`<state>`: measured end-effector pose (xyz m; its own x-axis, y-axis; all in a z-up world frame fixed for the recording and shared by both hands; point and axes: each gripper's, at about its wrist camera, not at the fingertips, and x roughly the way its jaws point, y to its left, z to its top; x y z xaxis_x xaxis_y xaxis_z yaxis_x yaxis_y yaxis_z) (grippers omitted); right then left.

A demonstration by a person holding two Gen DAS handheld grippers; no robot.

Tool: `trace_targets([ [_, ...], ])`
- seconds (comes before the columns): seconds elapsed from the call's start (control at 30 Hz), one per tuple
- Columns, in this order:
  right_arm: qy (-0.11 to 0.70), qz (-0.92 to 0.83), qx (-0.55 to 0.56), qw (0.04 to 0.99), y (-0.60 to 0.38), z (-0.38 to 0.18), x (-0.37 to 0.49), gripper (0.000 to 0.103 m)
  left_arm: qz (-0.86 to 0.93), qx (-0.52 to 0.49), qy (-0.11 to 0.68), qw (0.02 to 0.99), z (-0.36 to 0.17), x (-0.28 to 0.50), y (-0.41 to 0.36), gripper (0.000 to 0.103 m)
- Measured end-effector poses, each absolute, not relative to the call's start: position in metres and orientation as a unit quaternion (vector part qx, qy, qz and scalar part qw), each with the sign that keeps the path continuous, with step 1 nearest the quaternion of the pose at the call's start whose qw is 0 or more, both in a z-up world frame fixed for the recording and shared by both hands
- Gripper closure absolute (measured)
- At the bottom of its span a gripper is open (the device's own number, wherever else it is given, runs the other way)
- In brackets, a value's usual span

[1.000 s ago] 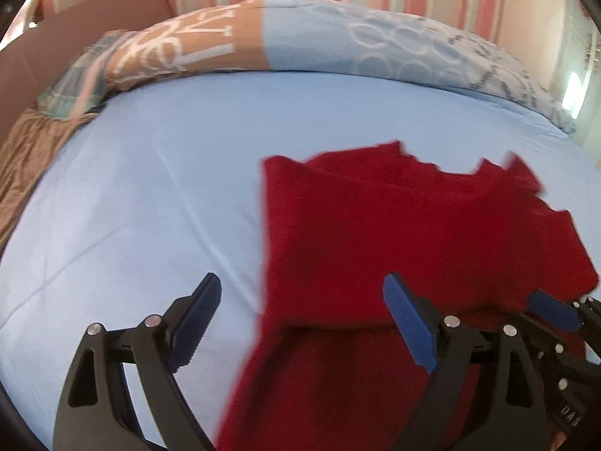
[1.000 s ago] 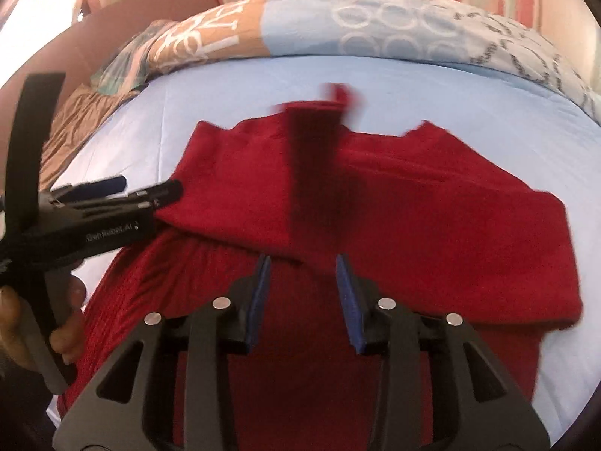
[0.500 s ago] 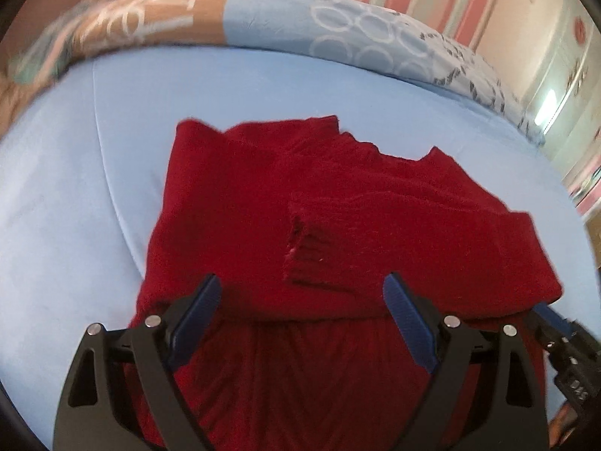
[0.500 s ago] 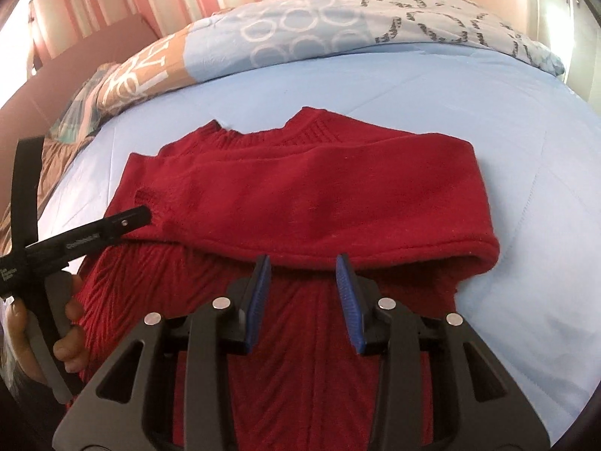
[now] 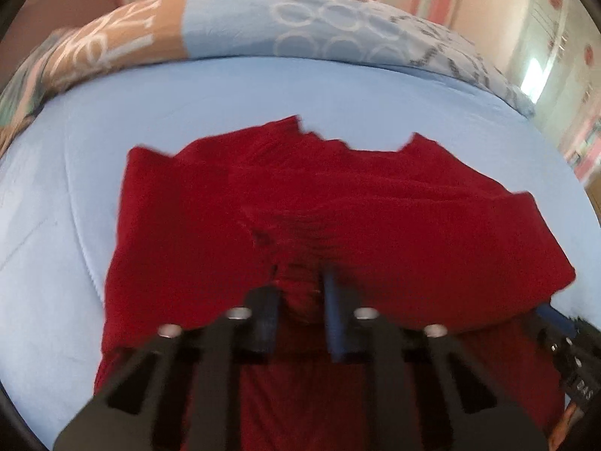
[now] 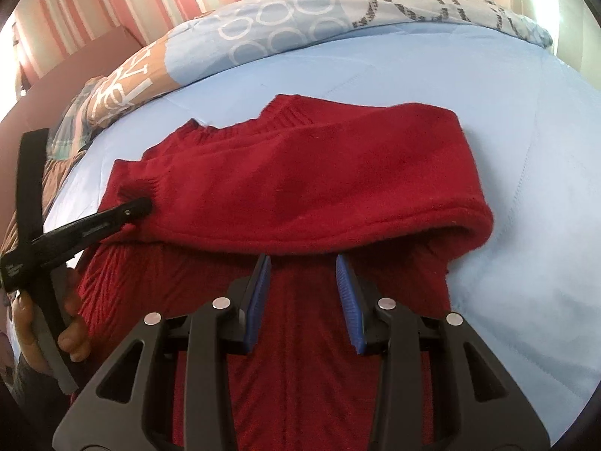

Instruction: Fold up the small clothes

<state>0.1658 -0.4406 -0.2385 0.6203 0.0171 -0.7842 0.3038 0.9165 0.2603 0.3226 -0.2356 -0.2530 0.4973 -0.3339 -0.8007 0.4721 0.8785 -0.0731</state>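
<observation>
A red knitted sweater [image 5: 394, 218] lies flat on the blue bed sheet [image 5: 244, 90], with one sleeve folded across its chest. My left gripper [image 5: 300, 291] sits at that sleeve's ribbed cuff. Its jaws are closing, and red fabric bunches between the pads. From the right wrist view, the left gripper [image 6: 144, 206] pokes into the cuff at the left end of the sweater [image 6: 319, 180]. My right gripper [image 6: 302, 263] hovers over the sweater's body just below the folded sleeve's edge. Its jaws stand partly apart with nothing between them. Its tip [image 5: 554, 315] shows at the lower right of the left wrist view.
A patterned blue and tan duvet [image 5: 300, 22] is heaped along the far side of the bed below a striped wall. A brown blanket [image 6: 52, 180] hangs off the left side. A hand [image 6: 71, 338] grips the left tool. Bare sheet [image 6: 526, 158] lies right of the sweater.
The left jaws have gone from wide apart to nearly together around the sleeve cuff. The sleeve that hung blurred a second ago now lies flat across the chest. The right gripper's view has rolled.
</observation>
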Motion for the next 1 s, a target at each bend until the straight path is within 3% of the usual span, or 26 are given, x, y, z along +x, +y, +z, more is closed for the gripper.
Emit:
trace_targets([
  [0.33,0.384,-0.104,0.192,0.897,-0.454,-0.214,0.159,0.059,-0.194,0.157,0.327,0.911,-0.199,0.321,-0.220,0.087],
  [0.8,0.403,-0.112,0.189,0.889,-0.455,-0.224,0.167,0.059,-0.148,0.172,0.401,0.888,-0.260,0.346,-0.176,0.086],
  [0.9,0.403,-0.116,0.191,0.888,-0.458,-0.224,0.166,0.059,-0.143,0.170,0.407,0.886,-0.260,0.348,-0.177,0.078],
  [1.0,0.399,-0.119,0.190,0.889,-0.460,-0.222,0.162,0.058,-0.146,0.144,0.399,0.894,-0.239,0.345,-0.158,0.062],
])
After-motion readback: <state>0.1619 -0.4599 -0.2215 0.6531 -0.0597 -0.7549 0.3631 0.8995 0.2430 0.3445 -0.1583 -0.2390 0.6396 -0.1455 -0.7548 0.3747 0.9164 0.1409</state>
